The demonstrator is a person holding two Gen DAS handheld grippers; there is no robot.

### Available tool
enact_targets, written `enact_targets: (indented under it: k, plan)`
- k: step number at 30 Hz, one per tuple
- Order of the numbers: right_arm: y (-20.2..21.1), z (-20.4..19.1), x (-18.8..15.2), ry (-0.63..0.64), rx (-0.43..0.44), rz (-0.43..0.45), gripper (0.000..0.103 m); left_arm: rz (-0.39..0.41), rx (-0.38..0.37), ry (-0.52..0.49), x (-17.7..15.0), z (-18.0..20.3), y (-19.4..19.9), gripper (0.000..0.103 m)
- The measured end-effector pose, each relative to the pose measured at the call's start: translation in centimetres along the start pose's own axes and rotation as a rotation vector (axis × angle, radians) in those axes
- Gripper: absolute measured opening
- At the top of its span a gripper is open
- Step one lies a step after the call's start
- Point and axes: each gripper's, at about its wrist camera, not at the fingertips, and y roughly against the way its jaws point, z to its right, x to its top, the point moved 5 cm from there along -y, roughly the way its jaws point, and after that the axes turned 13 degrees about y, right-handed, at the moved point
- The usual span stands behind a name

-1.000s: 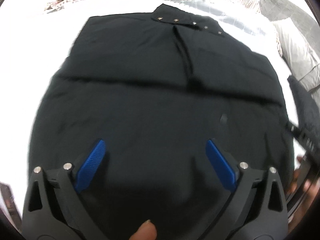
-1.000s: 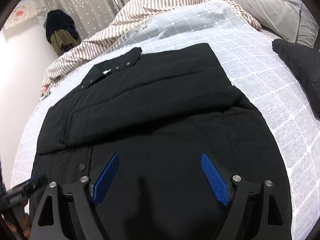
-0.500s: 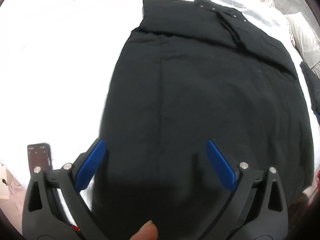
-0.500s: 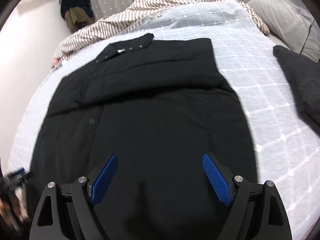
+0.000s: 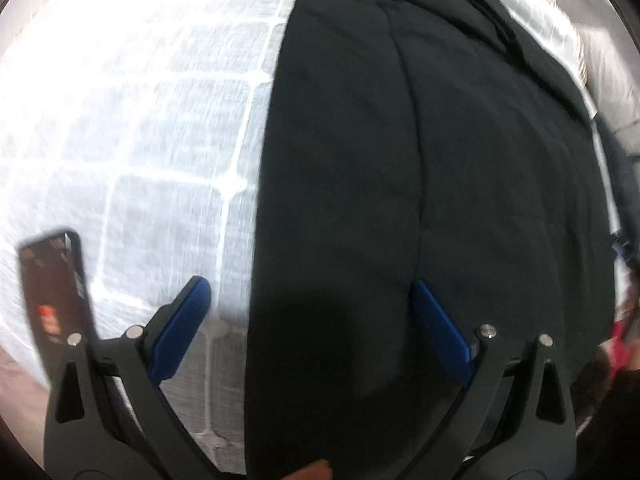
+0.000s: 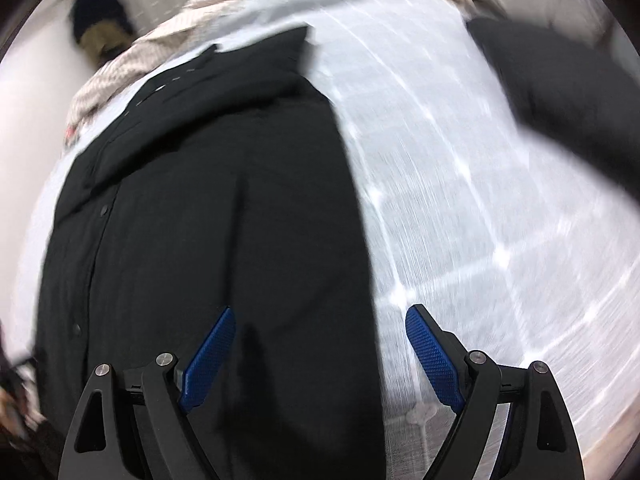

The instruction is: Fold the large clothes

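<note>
A large black coat (image 5: 420, 184) lies flat on the bed, its collar end far away and its sleeves folded in over the body. In the left wrist view my left gripper (image 5: 308, 300) is open and hangs over the coat's near left edge, one blue pad over the sheet and the other over the cloth. My right gripper (image 6: 318, 326) is open too, astride the coat's (image 6: 208, 220) near right edge. Nothing is held in either one. Snap buttons run down the coat's front.
The bed (image 5: 132, 128) has a white-checked pale sheet. A dark phone-like object (image 5: 52, 288) lies near the bed's left edge. Another dark garment (image 6: 560, 92) lies to the right, a striped duvet (image 6: 132, 68) bunched at the far end, and dark clothes (image 6: 100, 28) hang by the wall.
Both grippers slid apart from the coat's middle toward its side edges, the left one leftward and the right one rightward, and came lower. Both stayed open.
</note>
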Motion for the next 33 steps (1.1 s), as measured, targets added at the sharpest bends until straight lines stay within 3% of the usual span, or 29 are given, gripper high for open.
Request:
enact_targets:
  k: [1, 3, 5, 8, 11, 14, 17, 19, 20, 22, 23, 33]
  plan:
    - [-0.7, 0.8, -0.7, -0.048, 0.031, -0.014, 0.09, 0.01, -0.02, 0.002, -0.1, -0.1, 0.2, 0.1]
    - [-0.4, 1.0, -1.0, -0.06, 0.074, 0.058, 0.101, 0.01, -0.023, -0.01, -0.7, -0.3, 0.3, 0.1]
    - [-0.3, 0.8, -1.5, -0.064, 0.101, 0.081, 0.103, 0.001, -0.023, -0.041, -1.4, 0.3, 0.2, 0.1]
    - [0.0, 0.1, -2.5, -0.008, 0.09, 0.074, 0.103, -0.056, -0.123, -0.099, -3.3, 2.4, 0.3, 0.1]
    - [0.4, -1.1, -4.0, 0.024, 0.195, 0.037, 0.103, -0.066, -0.161, -0.163, -4.9, 4.2, 0.6, 0.095]
    - [1.2, -2.3, -5.5, 0.035, 0.323, 0.035, 0.1, -0.079, -0.224, -0.125, -4.7, 4.6, 0.6, 0.087]
    - [1.6, -2.4, -6.7, 0.014, 0.39, 0.039, 0.087, -0.088, -0.289, -0.054, -4.7, 4.3, 1.0, 0.061]
    - [1.9, -2.3, -7.3, -0.02, 0.446, 0.036, 0.059, -0.09, -0.305, -0.02, -4.8, 4.0, 1.0, 0.037]
    - [2.0, -2.2, -7.7, -0.04, 0.476, 0.031, 0.052, -0.088, -0.3, -0.004, -4.9, 3.8, 0.9, 0.035]
    - [2.2, -2.0, -7.9, -0.053, 0.456, 0.042, 0.02, -0.076, -0.292, 0.011, -4.8, 3.7, 1.3, 0.025]
    - [2.6, -2.0, -7.9, -0.054, 0.437, 0.054, 0.015, -0.06, -0.302, 0.02, -4.7, 3.9, 2.0, 0.024]
    - [11.0, -6.3, -3.6, 0.023, 0.493, 0.347, 0.009, 0.15, -0.474, 0.01, -4.1, 8.0, 12.0, 0.019]
